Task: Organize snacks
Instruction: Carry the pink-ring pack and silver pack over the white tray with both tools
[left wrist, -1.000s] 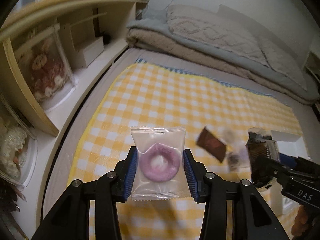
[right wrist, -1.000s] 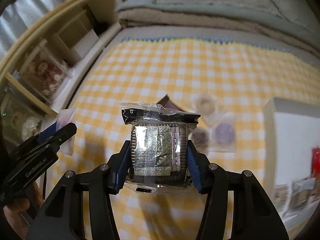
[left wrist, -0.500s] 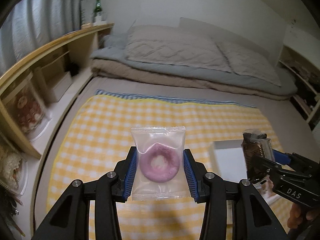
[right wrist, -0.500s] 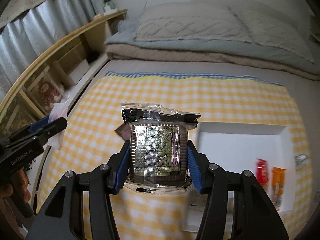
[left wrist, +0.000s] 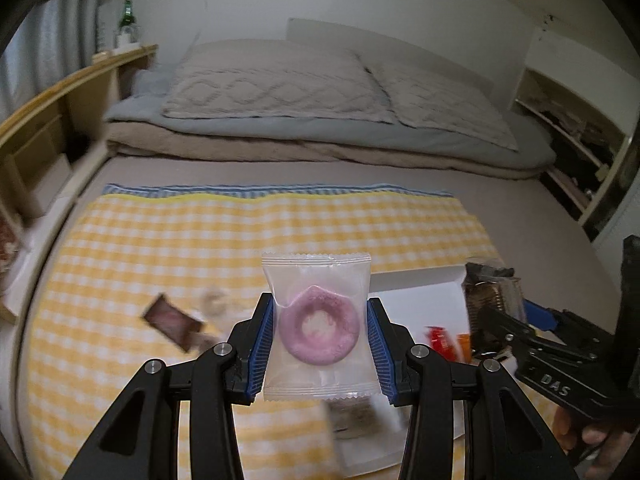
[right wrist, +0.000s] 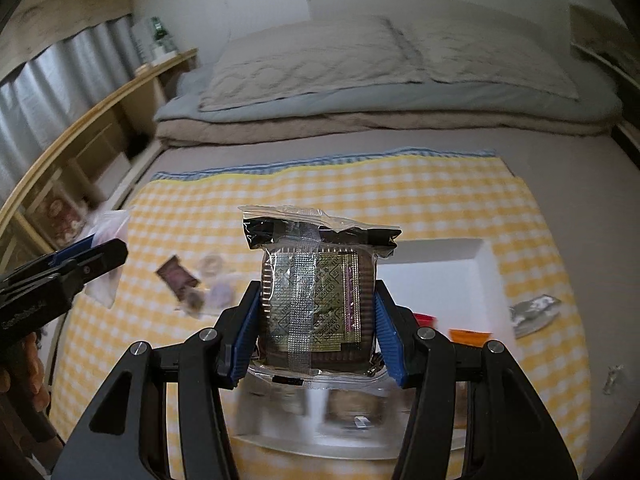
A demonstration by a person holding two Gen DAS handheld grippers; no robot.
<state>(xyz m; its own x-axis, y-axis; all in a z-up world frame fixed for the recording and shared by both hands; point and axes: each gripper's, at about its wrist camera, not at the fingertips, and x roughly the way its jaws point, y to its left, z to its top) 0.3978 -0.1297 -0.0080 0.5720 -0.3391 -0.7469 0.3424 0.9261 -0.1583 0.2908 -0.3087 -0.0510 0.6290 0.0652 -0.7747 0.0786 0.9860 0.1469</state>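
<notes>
My left gripper (left wrist: 320,330) is shut on a clear packet with a pink ring-shaped sweet (left wrist: 318,330), held up above the yellow checked cloth (left wrist: 200,232). My right gripper (right wrist: 318,316) is shut on a clear-wrapped dark biscuit packet (right wrist: 318,300), also in the air. Under both lies a white tray (right wrist: 440,264) holding red and orange packets (right wrist: 468,334) and brownish ones at its near end. The right gripper and its packet (left wrist: 494,292) show at the right of the left wrist view. At the left of the right wrist view are the left gripper's fingers (right wrist: 92,258).
Loose snacks lie on the cloth left of the tray: a dark brown packet (left wrist: 172,322) and a few round wrapped sweets (right wrist: 212,280). A silver wrapper (right wrist: 534,312) lies right of the tray. Folded bedding and pillows (left wrist: 320,92) fill the back, wooden shelves (right wrist: 80,140) the left.
Both grippers, each with its packet, have risen and swung right from over the loose snacks to over the white tray. The views tilted up, showing more bedding and wall.
</notes>
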